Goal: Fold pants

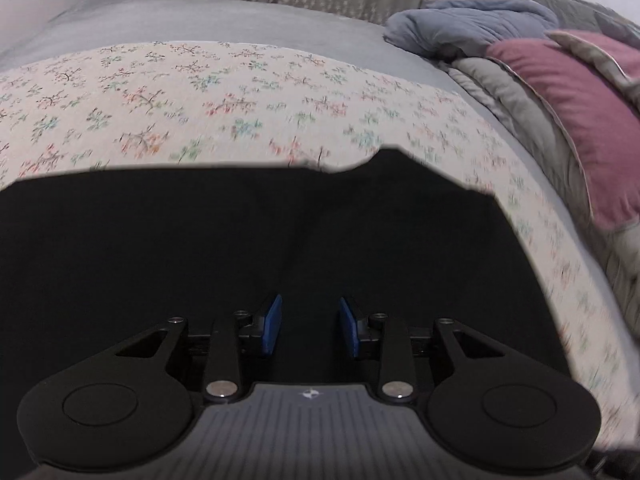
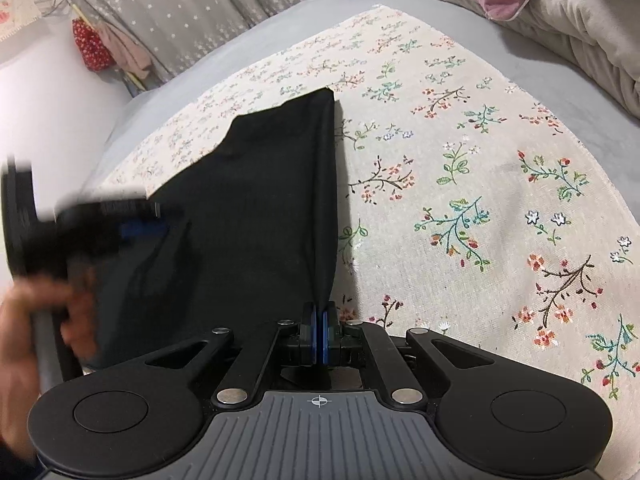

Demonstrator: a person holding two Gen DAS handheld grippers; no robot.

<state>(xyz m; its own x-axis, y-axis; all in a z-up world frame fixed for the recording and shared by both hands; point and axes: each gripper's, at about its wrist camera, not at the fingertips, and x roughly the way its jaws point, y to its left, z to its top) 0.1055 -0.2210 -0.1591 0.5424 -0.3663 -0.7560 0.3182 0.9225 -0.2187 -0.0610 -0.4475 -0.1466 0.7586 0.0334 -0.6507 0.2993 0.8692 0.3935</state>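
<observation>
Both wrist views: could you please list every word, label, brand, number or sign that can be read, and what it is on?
No words, brands or numbers can be read in either view.
A small crosshair mark, no text, sits on the ribbed body behind the left gripper.
The same crosshair mark sits behind the right gripper.
The black pants and floral cloth show no label.

We see black pants (image 2: 256, 200) on a cream cloth (image 2: 460, 168) sprigged with red, teal and orange flowers, over a grey bed (image 1: 240, 20). Each claw's pads (image 1: 273, 322) are blue; behind lie a pink pillow (image 1: 576, 120) and a grey star-dotted curtain (image 2: 192, 12).
</observation>
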